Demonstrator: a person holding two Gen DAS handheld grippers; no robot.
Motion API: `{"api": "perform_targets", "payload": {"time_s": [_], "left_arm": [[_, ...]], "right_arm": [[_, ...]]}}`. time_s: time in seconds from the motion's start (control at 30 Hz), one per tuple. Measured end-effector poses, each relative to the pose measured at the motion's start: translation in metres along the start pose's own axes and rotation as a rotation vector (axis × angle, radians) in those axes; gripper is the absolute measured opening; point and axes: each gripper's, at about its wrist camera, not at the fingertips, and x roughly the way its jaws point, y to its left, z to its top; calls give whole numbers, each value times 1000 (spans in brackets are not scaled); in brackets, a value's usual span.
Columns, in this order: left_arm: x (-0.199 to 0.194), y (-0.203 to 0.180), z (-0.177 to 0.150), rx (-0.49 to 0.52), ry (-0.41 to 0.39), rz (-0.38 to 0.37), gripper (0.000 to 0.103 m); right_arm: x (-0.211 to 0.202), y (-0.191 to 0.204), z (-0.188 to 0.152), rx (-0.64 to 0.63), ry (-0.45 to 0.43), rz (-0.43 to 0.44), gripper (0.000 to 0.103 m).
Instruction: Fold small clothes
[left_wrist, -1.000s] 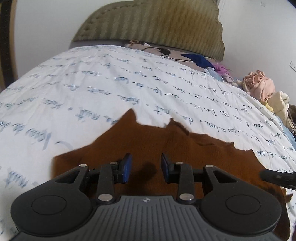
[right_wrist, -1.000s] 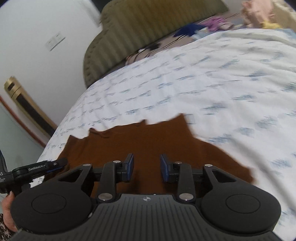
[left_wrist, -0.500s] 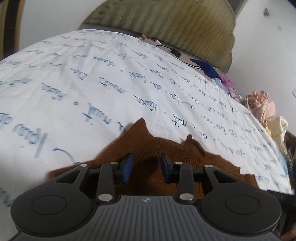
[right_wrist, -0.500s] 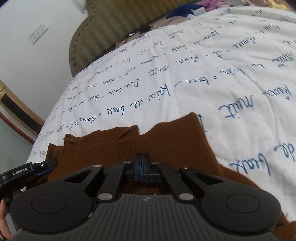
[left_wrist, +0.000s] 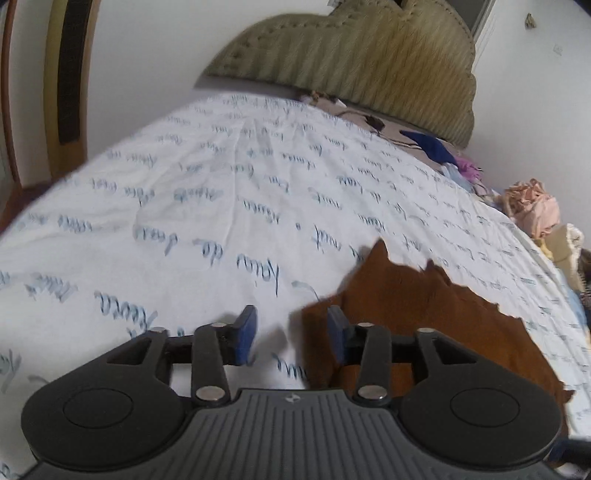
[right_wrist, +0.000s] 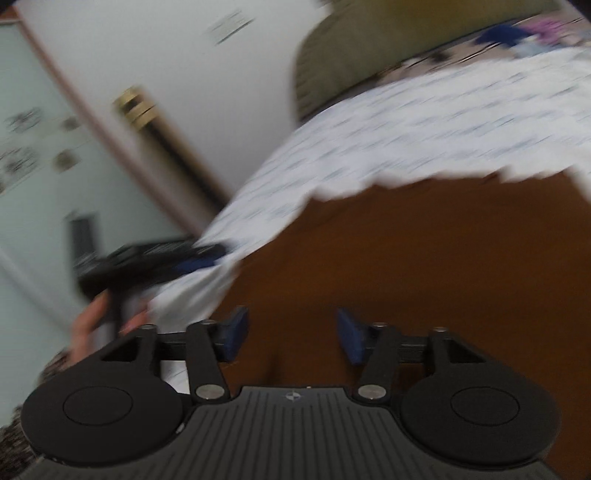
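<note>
Brown knit garment (left_wrist: 424, 325) lies flat near the bed's (left_wrist: 221, 229) near edge — both the left gripper (left_wrist: 291, 338) and right gripper (right_wrist: 291, 338) hover over it, jaws wide apart and empty — so pinch matching corners before folding evenly.

We're in a home bedroom here: a bed (left_wrist: 229, 206) fills the view under a white sheet printed with blue handwriting, and a padded olive headboard (left_wrist: 354, 62) stands against the plain white wall (left_wrist: 147, 48). Loose clothes (left_wrist: 532, 210) are piled along the bed's far edge, a brown garment (left_wrist: 424, 306) lies on the sheet, and a wall switch plate (right_wrist: 231, 27) shows, blurred.
</note>
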Motion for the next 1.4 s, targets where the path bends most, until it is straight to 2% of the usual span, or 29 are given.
{"api": "perform_targets", "payload": {"time_s": [0.03,0.13,0.33,0.4,0.57,0.7,0.83,1.1,1.4], "left_arm": [[1,1,-1,-11,5,-13,58],[3,6,-1,-53,-6,-52,64],[23,8,10,-117,51,-131,67],[28,3,12,-100,61,-143,71],[43,-13,17,-42,94,-159,71],[62,-27,23,35,165,-164,73],[76,-32,26,103,235,-226,78],[84,-23,31,78,250,-275,78],[92,-35,32,122,209,-244,78]], "right_arm": [[5,15,-7,-20,11,20,59],[24,55,-26,-133,34,15,59],[45,111,-53,-392,53,-116,61],[48,125,-60,-458,46,-147,66],[55,147,-74,-577,16,-202,66],[66,163,-85,-672,5,-242,66],[83,172,-90,-751,11,-306,66],[106,173,-94,-799,11,-363,66],[123,168,-101,-805,32,-387,66]]}}
